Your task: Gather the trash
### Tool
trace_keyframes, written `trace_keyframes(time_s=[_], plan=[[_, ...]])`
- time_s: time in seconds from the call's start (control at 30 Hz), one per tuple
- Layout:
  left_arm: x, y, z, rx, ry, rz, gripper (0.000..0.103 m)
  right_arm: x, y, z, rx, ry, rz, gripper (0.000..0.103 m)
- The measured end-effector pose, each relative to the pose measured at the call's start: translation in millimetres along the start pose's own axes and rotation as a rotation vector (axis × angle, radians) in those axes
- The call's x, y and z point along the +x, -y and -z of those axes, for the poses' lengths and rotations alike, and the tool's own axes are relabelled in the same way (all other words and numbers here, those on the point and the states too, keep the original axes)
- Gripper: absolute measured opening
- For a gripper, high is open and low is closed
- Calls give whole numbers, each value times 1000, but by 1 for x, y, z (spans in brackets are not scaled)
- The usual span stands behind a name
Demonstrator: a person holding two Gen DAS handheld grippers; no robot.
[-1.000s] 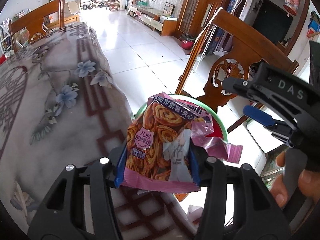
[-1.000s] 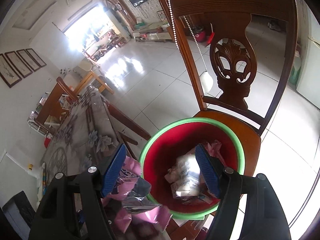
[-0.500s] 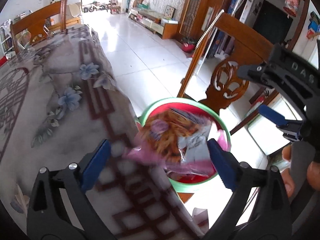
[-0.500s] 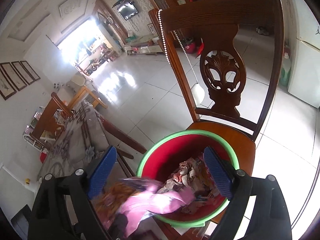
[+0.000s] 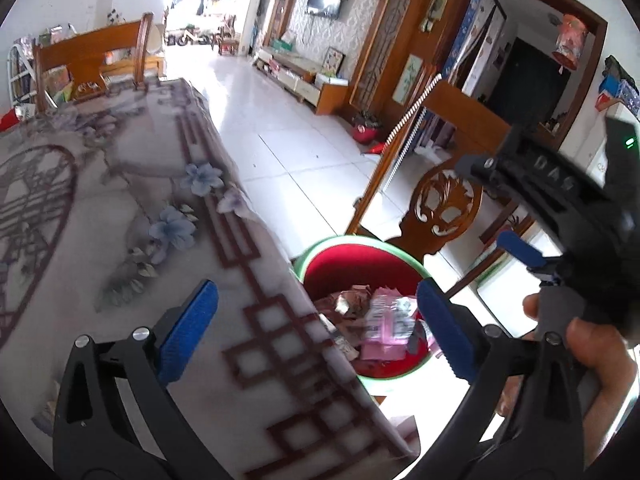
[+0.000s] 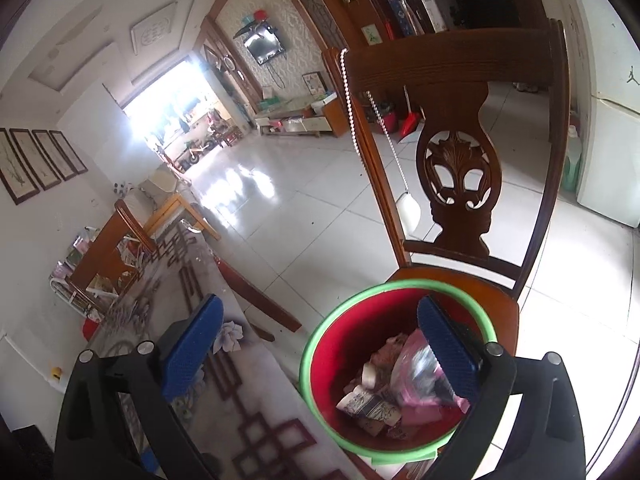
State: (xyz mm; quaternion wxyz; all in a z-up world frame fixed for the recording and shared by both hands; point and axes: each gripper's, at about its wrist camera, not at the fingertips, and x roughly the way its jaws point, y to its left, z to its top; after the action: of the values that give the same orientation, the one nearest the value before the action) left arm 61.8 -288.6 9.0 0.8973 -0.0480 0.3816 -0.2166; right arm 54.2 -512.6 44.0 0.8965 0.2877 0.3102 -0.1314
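Observation:
A red bin with a green rim (image 5: 404,252) (image 6: 316,344) stands on a wooden chair seat beside the table. Inside lie crumpled wrappers, among them a pink snack bag (image 5: 386,330) (image 6: 416,376). My left gripper (image 5: 316,328) is open and empty, above the table edge and the bin's near rim. My right gripper (image 6: 320,340) is open and empty, above the bin's left rim. The right gripper's body and the hand on it show at the right of the left wrist view (image 5: 568,216).
The table (image 5: 120,216) (image 6: 240,412) has a floral cloth under a clear cover and fills the left. A carved wooden chair back (image 6: 460,160) (image 5: 444,200) rises behind the bin, with a bead string hanging from it. White tiled floor (image 6: 300,220) lies beyond.
My left gripper opened and let go of the pink snack bag, which dropped into the bin. Both grippers have drawn back a little from the bin.

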Motion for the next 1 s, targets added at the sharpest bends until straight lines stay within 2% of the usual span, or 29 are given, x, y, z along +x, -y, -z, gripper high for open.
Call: trace_keyframes(time_s=[0.23,0.43,0.5,0.63,0.7,0.9,1.0], plan=[[-49,-46,-7,-38,112,-60,97,-1,-42,12,-111,2,-21,94],[-84,-93,-9,-71,164,-110,97,-5,-98,37,-300,28,-47,95],[-98,-108,-8,-72,218,-144,98,-7,-114,46,-357,49,-58,95],[-118,-132,-5,-85,333,-221,98,-13,-144,66,-452,113,-104,95],[-126,-143,-6,-85,357,-232,98,-15,-155,75,-472,148,-134,95],[-151,-167,-5,-91,419,-253,98,-34,-182,96,-508,326,-192,95],[-158,-176,-1,-92,435,-285,98,-37,-191,103,-489,349,-218,96]])
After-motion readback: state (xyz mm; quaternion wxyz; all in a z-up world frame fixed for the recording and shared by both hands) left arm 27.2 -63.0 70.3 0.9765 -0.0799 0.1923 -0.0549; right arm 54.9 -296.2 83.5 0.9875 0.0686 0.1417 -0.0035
